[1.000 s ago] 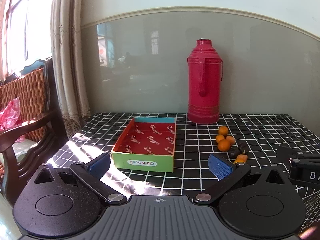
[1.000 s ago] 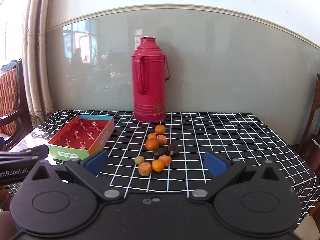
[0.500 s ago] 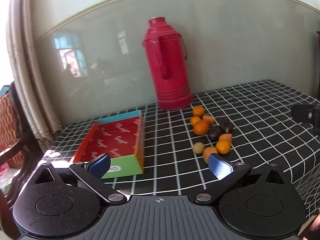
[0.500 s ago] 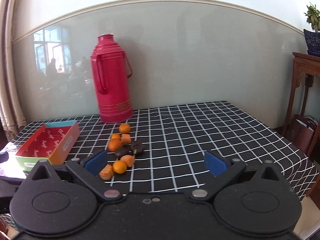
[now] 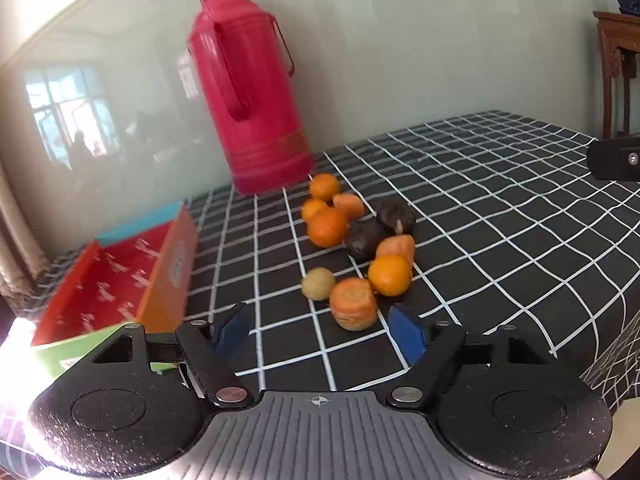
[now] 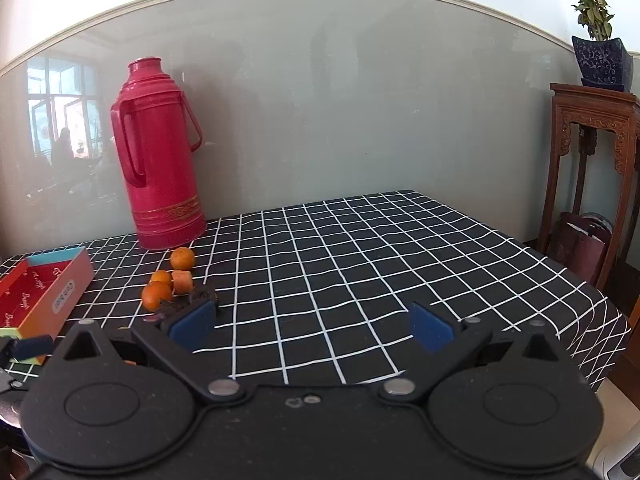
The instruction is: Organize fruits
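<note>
Just ahead of the left tool, half-closing and empty, lies a carrot chunk.

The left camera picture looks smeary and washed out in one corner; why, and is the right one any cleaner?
Left wrist view: the red flask and the red box are smeared by motion blur, and sunlight burns out the lower left corner. Right wrist view: sharper, the flask crisp. In both, the fisheye lens bends the wall trim and the tablecloth grid, and the glossy wall mirrors a window.
</note>
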{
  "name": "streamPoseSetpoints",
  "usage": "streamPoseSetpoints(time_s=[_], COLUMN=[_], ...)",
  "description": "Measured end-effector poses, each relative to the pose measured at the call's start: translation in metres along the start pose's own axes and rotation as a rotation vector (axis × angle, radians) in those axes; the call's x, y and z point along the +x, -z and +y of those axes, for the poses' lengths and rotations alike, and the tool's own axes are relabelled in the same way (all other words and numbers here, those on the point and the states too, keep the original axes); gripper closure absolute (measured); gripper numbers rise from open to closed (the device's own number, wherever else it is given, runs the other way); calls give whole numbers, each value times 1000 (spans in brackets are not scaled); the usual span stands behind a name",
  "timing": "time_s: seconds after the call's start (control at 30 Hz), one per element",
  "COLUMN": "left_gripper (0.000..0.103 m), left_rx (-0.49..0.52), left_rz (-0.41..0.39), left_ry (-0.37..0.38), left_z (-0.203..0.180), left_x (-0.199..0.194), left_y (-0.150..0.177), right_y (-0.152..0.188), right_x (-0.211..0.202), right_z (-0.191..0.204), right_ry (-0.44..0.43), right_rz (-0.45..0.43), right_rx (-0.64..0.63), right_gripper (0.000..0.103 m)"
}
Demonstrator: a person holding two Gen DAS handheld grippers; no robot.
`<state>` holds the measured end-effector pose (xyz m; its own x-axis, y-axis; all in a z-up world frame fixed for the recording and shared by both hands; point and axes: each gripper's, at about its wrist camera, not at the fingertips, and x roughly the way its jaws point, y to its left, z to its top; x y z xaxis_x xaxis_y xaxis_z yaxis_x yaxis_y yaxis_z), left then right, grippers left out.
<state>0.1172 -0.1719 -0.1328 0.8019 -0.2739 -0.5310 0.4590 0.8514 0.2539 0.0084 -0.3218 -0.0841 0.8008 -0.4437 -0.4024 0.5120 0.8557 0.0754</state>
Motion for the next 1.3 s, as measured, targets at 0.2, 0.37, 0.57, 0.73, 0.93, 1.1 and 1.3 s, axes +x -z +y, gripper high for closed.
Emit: streamPoseSetpoints(time_s=[0.2, 0.37, 0.57, 0.73, 0.93, 1.1, 1.3], left_gripper=[38, 49, 70, 70, 71, 72, 72], left_rx=[-6, -33, -69, -62, -63, -119, -200], left_rz=[7, 38, 29, 5, -76, -137, -110], left_ry=[20, 50, 72, 67, -14, -148, -334], left_z=[-6, -7, -9, -9, 5, 49, 122], left_x=[24, 42, 48, 46, 31, 17, 27], left_y=[2, 2, 0, 6, 3, -10, -9], right_y=[7, 10, 15, 17, 19, 20, 23], right_x=[9, 18, 27, 28, 30, 32, 37], right_z=[-1, 0, 5, 4, 8, 20, 40], right_ry=[2, -6, -14, -17, -26, -54, -106], right_rz=[-28, -10, 12, 15, 19, 26, 48], right_rx=[4, 23, 13, 21, 18, 7, -1], right_gripper=[6, 6, 6, 6, 6, 6, 6])
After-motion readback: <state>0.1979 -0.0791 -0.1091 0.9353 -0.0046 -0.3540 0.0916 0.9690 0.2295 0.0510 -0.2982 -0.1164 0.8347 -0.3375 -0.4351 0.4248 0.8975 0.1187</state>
